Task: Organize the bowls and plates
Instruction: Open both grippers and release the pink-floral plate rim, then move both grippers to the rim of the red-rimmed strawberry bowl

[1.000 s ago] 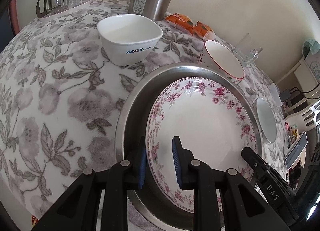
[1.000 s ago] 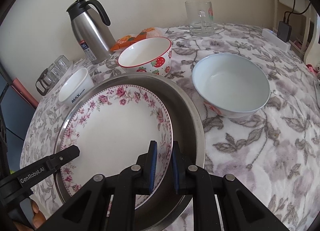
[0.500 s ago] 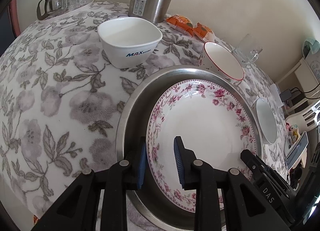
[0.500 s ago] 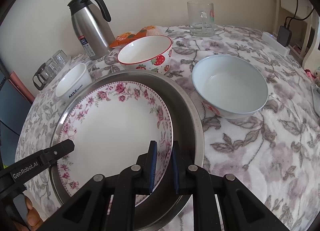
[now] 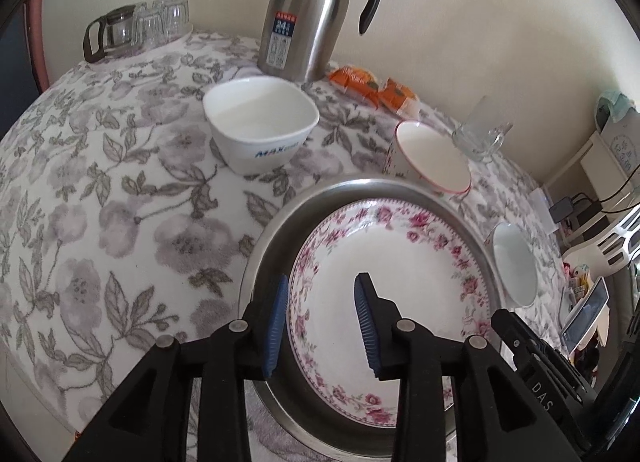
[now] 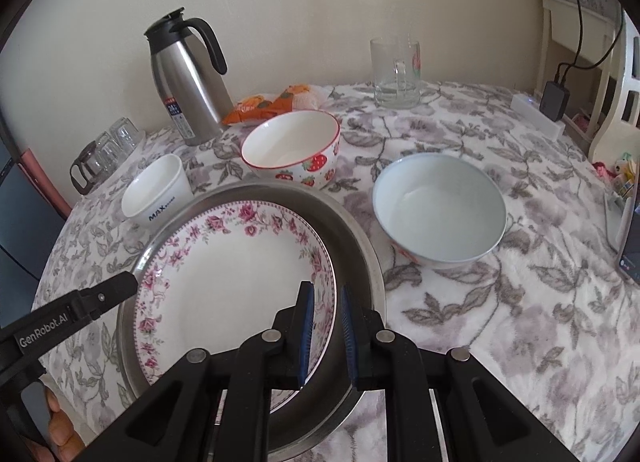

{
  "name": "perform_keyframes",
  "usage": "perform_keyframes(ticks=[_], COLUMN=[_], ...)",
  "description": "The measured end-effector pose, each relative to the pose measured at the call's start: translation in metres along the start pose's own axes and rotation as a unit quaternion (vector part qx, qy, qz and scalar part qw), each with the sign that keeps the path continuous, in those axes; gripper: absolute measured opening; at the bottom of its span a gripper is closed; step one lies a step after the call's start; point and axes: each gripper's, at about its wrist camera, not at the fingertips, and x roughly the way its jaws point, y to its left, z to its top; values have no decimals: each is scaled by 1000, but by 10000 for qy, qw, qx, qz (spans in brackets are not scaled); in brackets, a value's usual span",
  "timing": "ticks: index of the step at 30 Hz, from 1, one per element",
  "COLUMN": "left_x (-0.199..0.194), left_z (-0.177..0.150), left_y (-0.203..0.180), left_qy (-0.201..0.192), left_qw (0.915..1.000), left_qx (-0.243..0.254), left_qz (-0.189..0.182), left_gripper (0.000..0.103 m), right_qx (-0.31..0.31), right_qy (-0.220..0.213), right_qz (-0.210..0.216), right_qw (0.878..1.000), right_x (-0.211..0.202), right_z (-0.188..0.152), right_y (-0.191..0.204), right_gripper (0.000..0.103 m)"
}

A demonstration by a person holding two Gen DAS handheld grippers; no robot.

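Now the left gripper (image 5: 322,320) stood w/ jaws apart, just been opening, plate rim between them but pads not pressing. Right gripper (image 6: 326,336) was still clamped on the far edge of the flowered plate (image 5: 400,286), which sat in the steel tray (image 5: 264,246) on the table (image 5: 120,202). Risk, imo: w/ only one side held, a lift could tilt the plate, let it slip & clatter vs the tray, or knock the strawberry bowl (image 6: 294,150) nearby.
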Motion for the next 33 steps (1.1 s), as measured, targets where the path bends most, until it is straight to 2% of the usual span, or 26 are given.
perform_keyframes(ticks=[5, 6, 9, 10, 11, 13, 16, 18, 22, 23, 30, 31, 32, 33], left_x=[-5, -4, 4, 6, 8, 10, 9, 8, 9, 10, 11, 11, 11, 11], left_z=[2, 1, -1, -2, -3, -3, -4, -4, -3, -3, -3, -3, -3, -3], left_y=[-2, -1, 4, 6, 9, 14, 16, 15, 13, 13, 17, 17, 17, 17], left_qy=[-121, -88, 138, 213, 279, 336, 328, 296, 282, 283, 267, 253, 237, 221], left_qw=[9998, 9997, 9988, 9979, 9968, 9959, 9953, 9953, 9952, 9950, 9942, 9939, 9938, 9936], left_qx=[84, 74, -3, -14, -49, -127, -177, -162, -130, -117, -123, -113, -98, -79], left_qz=[147, 193, 468, 604, 753, 833, 896, 908, 927, 956, 1036, 1066, 1086, 1109], left_gripper=[54, 56, 57, 57, 57, 57, 61, 75, 82, 87, 88, 88, 90, 95], right_qx=[-121, -140, -158, -153, -148, -148, -166, -191, -222, -216, -98, -82, -63, -48], right_qy=[13, 30, 52, 62, 61, 69, 86, 125, 194, 203, 259, 271, 279, 268], right_qz=[-65, -93, -164, -187, -188, -159, -185, -186, -239, -249, -323, -342, -367, -391], right_qw=[9999, 9999, 9997, 9997, 9997, 9997, 9997, 9996, 9993, 9993, 9991, 9990, 9989, 9989], right_x=[1, 2, 4, 5, 5, 5, 6, 9, 13, 13, 15, 15, 16, 15], right_z=[-2, -2, -5, -5, -6, -6, -7, -8, -10, -10, -10, -10, -10, -10], right_y=[5, 6, 6, 6, 6, 6, 6, 7, 7, 7, 1, 0, 0, -1], right_gripper=[17, 21, 44, 58, 62, 63, 73, 77, 82, 85, 93, 99, 103, 103])
